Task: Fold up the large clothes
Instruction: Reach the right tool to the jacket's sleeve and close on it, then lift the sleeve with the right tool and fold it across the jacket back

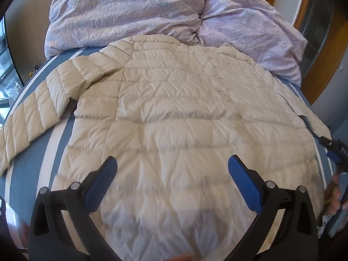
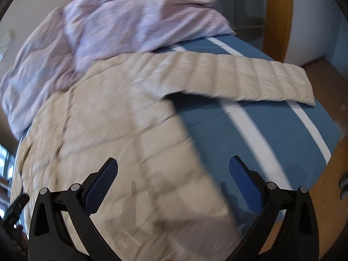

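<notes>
**A:** Where does the jacket lie from your tongs?

**B:** The cream quilted jacket (image 1: 174, 108) is spread back-up on the striped bed (image 1: 32, 169), collar far from you, hem toward you. Its long axis runs straight away from you. Your left tongs (image 1: 173, 165) hover over the lower back, jaws spread, pinching nothing.

**A:** And your right tongs?

**B:** Your right tongs (image 2: 173, 165) are also spread and empty, straddling the jacket's right side edge. The right sleeve (image 2: 250, 82) stretches sideways beyond them, so your right hand looks nearer to it.

**A:** What does each view add?

**B:** The left view shows the left sleeve (image 1: 30, 117) angled outward and the lilac duvet (image 1: 134, 13) behind the collar. Only the right view shows the right sleeve whole, though blurred.
</notes>
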Demonstrator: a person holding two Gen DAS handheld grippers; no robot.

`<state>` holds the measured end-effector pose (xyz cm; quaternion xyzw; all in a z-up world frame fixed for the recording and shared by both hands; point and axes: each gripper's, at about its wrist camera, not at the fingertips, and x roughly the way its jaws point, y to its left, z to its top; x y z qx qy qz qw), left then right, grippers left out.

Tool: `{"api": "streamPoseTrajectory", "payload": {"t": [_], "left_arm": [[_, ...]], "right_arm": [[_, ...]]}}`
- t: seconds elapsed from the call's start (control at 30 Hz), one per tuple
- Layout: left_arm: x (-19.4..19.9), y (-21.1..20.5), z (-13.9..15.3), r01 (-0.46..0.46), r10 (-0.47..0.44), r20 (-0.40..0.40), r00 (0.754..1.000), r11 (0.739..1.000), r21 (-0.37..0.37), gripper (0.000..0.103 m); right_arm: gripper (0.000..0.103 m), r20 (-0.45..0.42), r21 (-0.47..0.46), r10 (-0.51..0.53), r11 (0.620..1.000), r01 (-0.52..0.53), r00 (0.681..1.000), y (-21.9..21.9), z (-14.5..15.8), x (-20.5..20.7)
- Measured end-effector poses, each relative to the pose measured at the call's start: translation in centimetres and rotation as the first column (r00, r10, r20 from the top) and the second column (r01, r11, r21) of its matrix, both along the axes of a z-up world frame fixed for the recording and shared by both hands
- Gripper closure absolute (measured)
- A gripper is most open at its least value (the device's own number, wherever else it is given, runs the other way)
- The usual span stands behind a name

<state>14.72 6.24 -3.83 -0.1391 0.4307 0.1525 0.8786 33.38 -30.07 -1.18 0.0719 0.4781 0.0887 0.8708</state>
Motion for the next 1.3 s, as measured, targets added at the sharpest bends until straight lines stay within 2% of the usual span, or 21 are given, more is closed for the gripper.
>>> {"api": "streamPoseTrajectory", "payload": {"t": [0.1, 0.2, 0.43, 0.6, 0.7, 0.87, 0.97, 1.03, 1.1, 1.13, 1.2, 1.3], "left_arm": [[1.2, 0.6, -0.8, -0.009, 0.009, -0.005, 1.0, 0.999, 0.034, 0.002], [2.3, 1.3, -1.9, -0.018, 0.02, -0.023, 1.0, 0.998, 0.06, 0.002], [3.5, 1.8, -3.2, -0.025, 0.029, -0.037, 0.999, 0.994, 0.109, 0.002], [4.0, 1.7, -3.6, -0.027, 0.034, -0.049, 0.998, 0.99, 0.14, 0.002], [4.1, 1.7, -3.9, -0.028, 0.038, -0.061, 0.997, 0.988, 0.155, 0.002], [4.3, 1.6, -4.2, -0.029, 0.042, -0.072, 0.997, 0.985, 0.169, 0.002], [4.4, 1.7, -4.4, -0.031, 0.044, -0.076, 0.996, 0.986, 0.166, 0.002], [4.4, 1.8, -4.5, -0.031, 0.045, -0.079, 0.996, 0.986, 0.161, 0.002], [4.4, 1.8, -4.6, -0.032, 0.045, -0.081, 0.996, 0.987, 0.156, 0.002], [4.4, 1.8, -4.6, -0.032, 0.045, -0.083, 0.995, 0.987, 0.155, 0.002], [4.4, 1.8, -4.7, -0.031, 0.044, -0.085, 0.995, 0.988, 0.153, 0.002], [4.4, 1.8, -4.8, -0.03, 0.043, -0.086, 0.995, 0.988, 0.154, 0.002]], "right_arm": [[0.001, -0.016, 0.011, -0.068, 0.998, 0.069, 0.998, -2.7, -0.5, 3.4], [0.001, -0.006, -0.019, -0.153, 0.988, 0.153, 0.988, -5.5, -0.8, 6.2], [0.001, 0.022, -0.106, -0.353, 0.93, 0.353, 0.935, -12.8, -1.4, 11.9], [0.016, 0.026, -0.15, -0.446, 0.883, 0.444, 0.895, -16.5, -2.2, 13.9], [0.022, -0.002, -0.117, -0.496, 0.862, 0.493, 0.868, -18.6, -2.9, 14.4], [0.03, -0.056, -0.062, -0.534, 0.845, 0.531, 0.844, -20.7, -4.3, 14.6], [0.039, -0.092, -0.004, -0.556, 0.83, 0.558, 0.826, -21.9, -5.2, 14.0], [0.049, -0.075, -0.03, -0.563, 0.826, 0.562, 0.823, -21.6, -5.1, 13.6], [0.065, -0.066, -0.045, -0.556, 0.831, 0.554, 0.829, -21.4, -5.2, 13.6], [0.068, -0.063, -0.048, -0.552, 0.834, 0.55, 0.832, -21.3, -5.2, 13.6], [0.081, -0.062, -0.041, -0.55, 0.835, 0.548, 0.833, -21.3, -5.2, 13.6], [0.094, -0.065, -0.017, -0.544, 0.839, 0.544, 0.836, -21.2, -4.6, 13.3]]}}
